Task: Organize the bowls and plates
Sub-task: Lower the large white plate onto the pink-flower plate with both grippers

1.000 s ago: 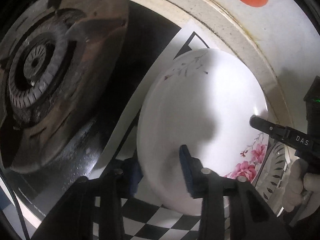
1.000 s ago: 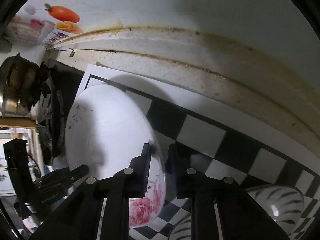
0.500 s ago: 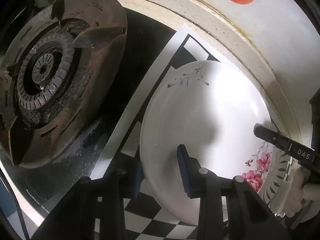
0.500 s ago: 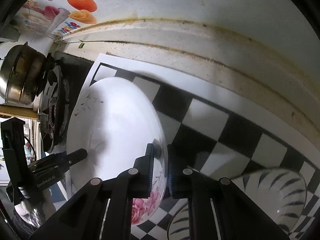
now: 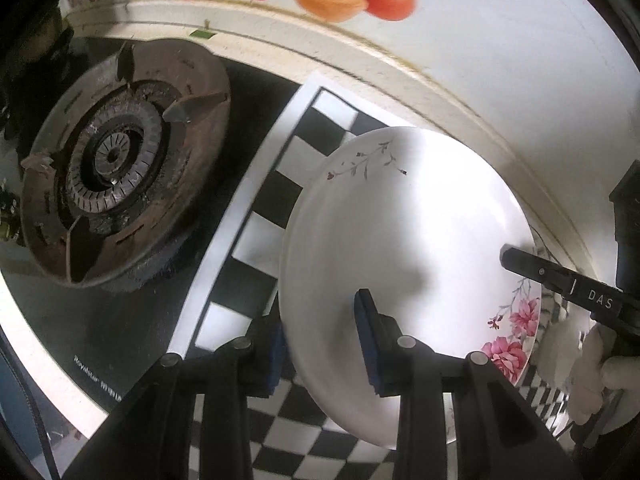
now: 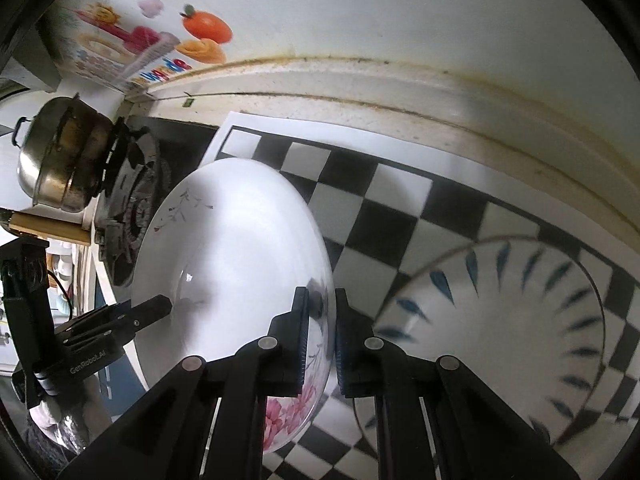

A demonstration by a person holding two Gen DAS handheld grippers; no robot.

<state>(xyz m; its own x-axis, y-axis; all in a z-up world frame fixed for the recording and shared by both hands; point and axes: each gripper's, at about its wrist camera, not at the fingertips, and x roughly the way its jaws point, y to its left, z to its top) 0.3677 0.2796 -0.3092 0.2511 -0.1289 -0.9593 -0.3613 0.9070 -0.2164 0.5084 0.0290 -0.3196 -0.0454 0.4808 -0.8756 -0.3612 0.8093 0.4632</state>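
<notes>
Left of the round white ceramic plate with pink flowers (image 5: 400, 248), the rusty gas burner (image 5: 116, 184) is partly cropped. The left gripper (image 5: 320, 332) pinches the plate's near rim, its outer pad hidden underneath. The plate hangs tilted above the black-and-white checkered mat (image 6: 376, 216). On the plate's right rim, the right gripper (image 6: 320, 336) clamps tightly; beyond it, the blue-striped bowl (image 6: 500, 320) is blurred.
</notes>
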